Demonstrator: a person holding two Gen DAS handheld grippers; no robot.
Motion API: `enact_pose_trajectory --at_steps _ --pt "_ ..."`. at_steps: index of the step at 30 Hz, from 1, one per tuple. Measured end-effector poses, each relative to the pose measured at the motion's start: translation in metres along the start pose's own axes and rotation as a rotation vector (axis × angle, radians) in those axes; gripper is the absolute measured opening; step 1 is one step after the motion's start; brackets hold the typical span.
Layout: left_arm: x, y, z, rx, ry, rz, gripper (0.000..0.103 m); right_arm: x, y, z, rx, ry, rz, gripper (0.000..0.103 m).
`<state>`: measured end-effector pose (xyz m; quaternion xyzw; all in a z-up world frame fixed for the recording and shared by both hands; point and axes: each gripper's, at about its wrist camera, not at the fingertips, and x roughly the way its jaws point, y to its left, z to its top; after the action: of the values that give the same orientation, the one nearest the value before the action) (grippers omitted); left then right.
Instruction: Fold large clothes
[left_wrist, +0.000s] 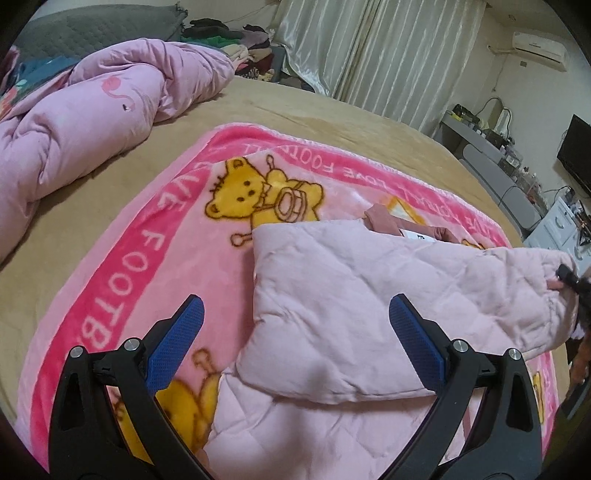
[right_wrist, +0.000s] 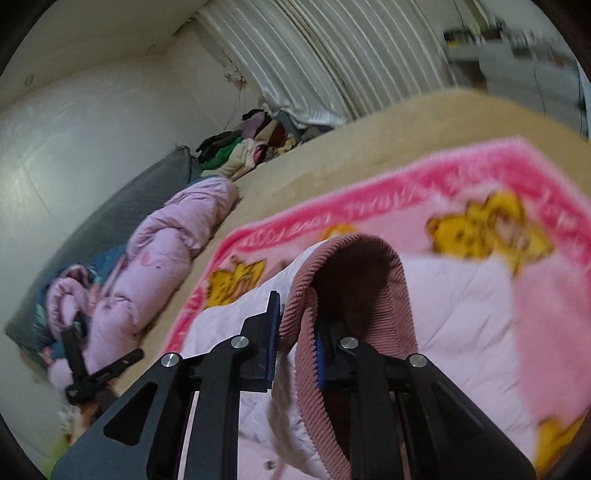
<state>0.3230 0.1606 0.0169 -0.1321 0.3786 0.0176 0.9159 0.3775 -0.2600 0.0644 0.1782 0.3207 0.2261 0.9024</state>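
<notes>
A pale pink quilted jacket (left_wrist: 354, 295) lies partly folded on a pink bear-print blanket (left_wrist: 147, 258) on the bed. My left gripper (left_wrist: 295, 317) is open and empty just above the jacket's near fold. My right gripper (right_wrist: 293, 328) is shut on the jacket's ribbed dusty-pink collar (right_wrist: 347, 258) and holds it lifted off the quilted fabric (right_wrist: 461, 314). In the left wrist view the right gripper's tip (left_wrist: 567, 275) shows at the jacket's right edge. The left gripper (right_wrist: 92, 365) shows at the lower left of the right wrist view.
A rumpled pink duvet (left_wrist: 74, 122) lies on the tan bedsheet (left_wrist: 332, 114) at the left. A pile of clothes (left_wrist: 240, 44) sits by the curtains (left_wrist: 369, 48). A desk and a TV (left_wrist: 576, 155) stand at the right.
</notes>
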Motion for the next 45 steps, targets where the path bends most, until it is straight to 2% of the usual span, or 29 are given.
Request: enact_pose_trajectory --at_steps 6,12,14,16,19,22,25,26,31,34,37,41,45 --pt "0.027 -0.029 0.006 0.066 0.040 -0.038 0.092 0.027 -0.025 -0.005 0.011 0.069 -0.079 0.015" --pt "0.053 -0.053 -0.005 0.142 0.103 -0.072 0.068 0.038 -0.043 -0.022 0.040 0.092 -0.118 0.015" --pt "0.061 -0.054 -0.012 0.157 0.130 -0.075 0.056 0.041 -0.042 -0.024 0.030 0.099 -0.130 0.015" --pt "0.072 -0.051 -0.021 0.158 0.167 -0.065 0.052 0.044 -0.043 -0.026 0.019 0.105 -0.144 0.015" --pt "0.087 -0.046 -0.031 0.156 0.222 -0.059 0.051 0.048 -0.043 -0.028 0.025 0.115 -0.151 0.015" --pt "0.095 -0.050 -0.044 0.216 0.233 -0.027 0.051 0.054 -0.045 -0.031 0.029 0.131 -0.172 0.018" --pt "0.099 -0.048 -0.047 0.210 0.236 -0.027 0.051 0.057 -0.049 -0.035 0.048 0.157 -0.229 0.033" --pt "0.100 -0.046 -0.048 0.198 0.242 -0.030 0.051 0.054 -0.052 -0.035 0.061 0.160 -0.245 0.042" --pt "0.103 -0.048 -0.048 0.195 0.242 -0.027 0.051 0.026 -0.041 -0.023 0.007 0.111 -0.347 0.047" --pt "0.102 -0.047 -0.049 0.183 0.237 -0.035 0.051 0.012 -0.014 -0.015 -0.076 0.059 -0.339 0.053" --pt "0.101 -0.048 -0.049 0.186 0.237 -0.032 0.051 0.019 0.022 -0.015 -0.169 0.063 -0.283 0.056" --pt "0.102 -0.047 -0.049 0.186 0.237 -0.030 0.051 0.058 0.064 -0.033 -0.267 0.154 -0.207 0.057" --pt "0.102 -0.048 -0.049 0.187 0.237 -0.032 0.051 0.100 0.079 -0.056 -0.326 0.246 -0.223 0.057"
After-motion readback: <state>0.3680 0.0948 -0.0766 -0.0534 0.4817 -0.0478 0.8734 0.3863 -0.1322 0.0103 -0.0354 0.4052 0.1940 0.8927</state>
